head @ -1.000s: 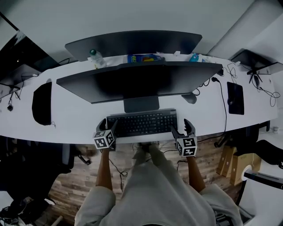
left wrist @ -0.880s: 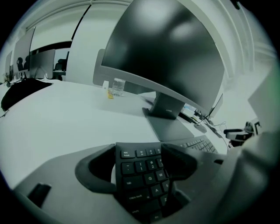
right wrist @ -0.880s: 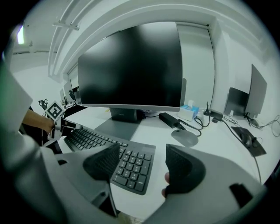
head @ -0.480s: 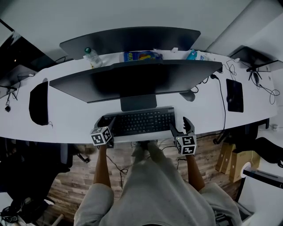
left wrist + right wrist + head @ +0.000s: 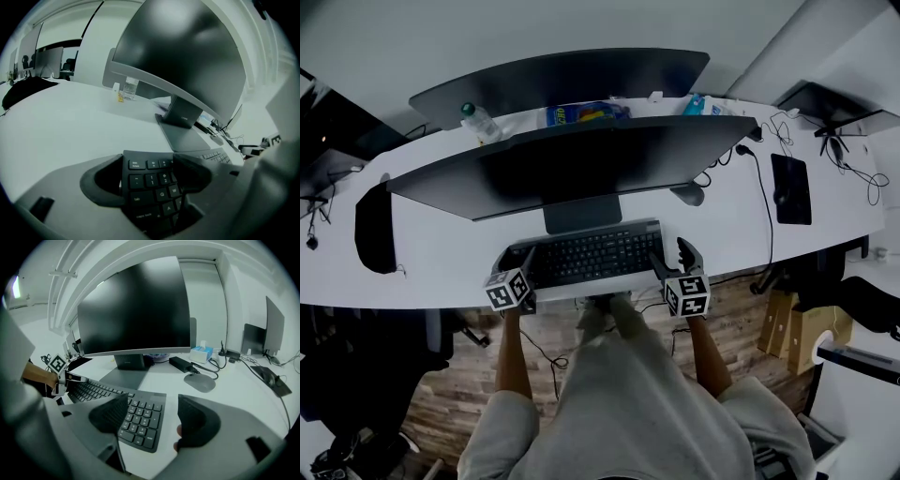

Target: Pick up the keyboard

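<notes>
The black keyboard (image 5: 586, 255) lies flat on the white desk (image 5: 441, 253), just in front of the monitor stand (image 5: 581, 214). My left gripper (image 5: 523, 264) is at its left end. In the left gripper view the jaws stand wide and the escape-key corner of the keyboard (image 5: 140, 199) fills the gap between them; no squeeze shows. My right gripper (image 5: 672, 255) straddles the right end. There one jaw hangs over the number pad (image 5: 140, 420), and the other stands over bare desk past the keyboard's edge, so this gripper (image 5: 153, 416) is open.
A wide dark monitor (image 5: 572, 164) overhangs the keyboard's far side. A grey mouse (image 5: 199, 382) and a power brick with cables lie to the right, with a blue tissue box (image 5: 202, 352) behind. A water bottle (image 5: 476, 122) stands at the back left. The desk's front edge runs under both grippers.
The head view has drifted, so the desk sits further left in the picture. Both grippers stay at the keyboard's two ends with jaws as wide as before.
</notes>
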`<act>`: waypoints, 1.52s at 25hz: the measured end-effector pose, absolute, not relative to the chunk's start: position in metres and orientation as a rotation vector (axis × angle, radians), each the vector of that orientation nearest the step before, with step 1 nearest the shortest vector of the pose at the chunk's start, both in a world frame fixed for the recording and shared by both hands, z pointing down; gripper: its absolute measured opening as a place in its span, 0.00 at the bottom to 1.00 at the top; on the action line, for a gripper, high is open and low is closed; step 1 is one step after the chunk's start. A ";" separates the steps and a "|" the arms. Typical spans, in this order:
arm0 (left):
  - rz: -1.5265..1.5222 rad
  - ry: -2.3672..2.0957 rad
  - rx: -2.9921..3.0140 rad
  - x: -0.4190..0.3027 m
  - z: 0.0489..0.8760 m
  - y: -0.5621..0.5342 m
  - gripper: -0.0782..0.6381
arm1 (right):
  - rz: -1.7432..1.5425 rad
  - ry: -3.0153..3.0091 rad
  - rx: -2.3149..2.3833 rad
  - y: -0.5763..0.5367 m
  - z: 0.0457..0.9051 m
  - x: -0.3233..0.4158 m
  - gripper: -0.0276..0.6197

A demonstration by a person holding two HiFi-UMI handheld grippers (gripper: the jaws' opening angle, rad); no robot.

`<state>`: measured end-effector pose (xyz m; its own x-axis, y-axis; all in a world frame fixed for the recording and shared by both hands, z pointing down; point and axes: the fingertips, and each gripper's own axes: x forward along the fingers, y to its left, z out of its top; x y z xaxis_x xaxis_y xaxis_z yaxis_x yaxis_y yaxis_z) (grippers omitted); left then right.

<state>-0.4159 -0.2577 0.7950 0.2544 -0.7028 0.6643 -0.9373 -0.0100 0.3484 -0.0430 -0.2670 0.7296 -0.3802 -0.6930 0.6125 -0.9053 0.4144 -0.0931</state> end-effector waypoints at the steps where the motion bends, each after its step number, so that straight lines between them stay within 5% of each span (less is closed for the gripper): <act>1: 0.395 -1.512 1.771 -0.416 0.795 -0.258 0.55 | 0.593 -2.188 1.353 -0.270 0.733 -0.044 0.53; 16: 0.388 -1.511 1.771 -0.414 0.794 -0.257 0.55 | 0.787 -2.154 1.249 -0.302 0.791 -0.065 0.63; 38: 0.375 -1.524 1.757 -0.414 0.794 -0.257 0.55 | 0.899 -2.145 1.221 -0.313 0.801 -0.077 0.62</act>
